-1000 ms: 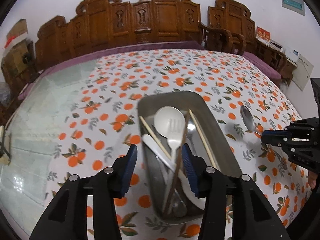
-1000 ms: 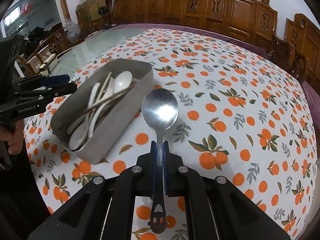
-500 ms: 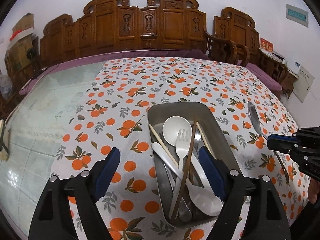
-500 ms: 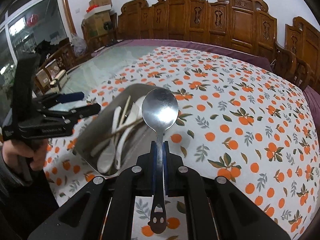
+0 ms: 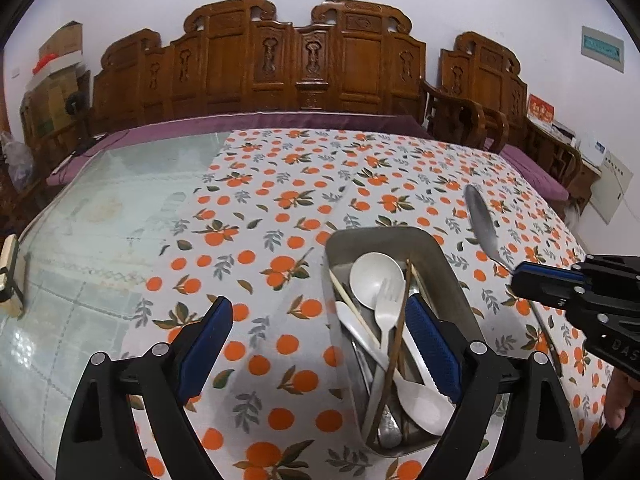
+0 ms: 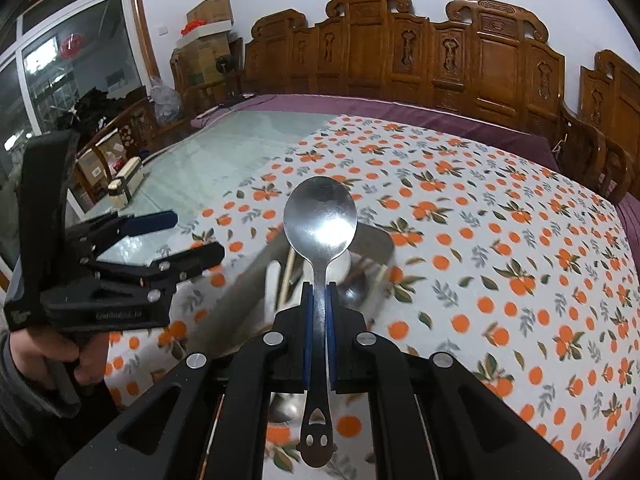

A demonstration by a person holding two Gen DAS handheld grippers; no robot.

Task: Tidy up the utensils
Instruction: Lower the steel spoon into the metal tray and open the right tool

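Steel spoon held over the utensil tray, ready to be laid in.

Table (image 5: 280, 184): orange-print cloth, glass beyond. Metal tray (image 5: 448, 264): stands on the cloth, already holding a white spoon (image 5: 376, 278), white fork (image 5: 388, 304), chopsticks (image 5: 394, 340) and other pieces, crossed and crowded. Left tool (image 5: 320, 340): jaws wide apart, empty, low beside the tray's near end, one pad over its rim. Right tool (image 6: 319, 328): clamped on the steel spoon (image 6: 320, 216) at mid-handle, bowl forward, above the tray. Advice, as judgement: lower until the bowl nearly touches the pile, line the handle up with the tray's long side, then release; keep the left tool clear or steadying the wall.
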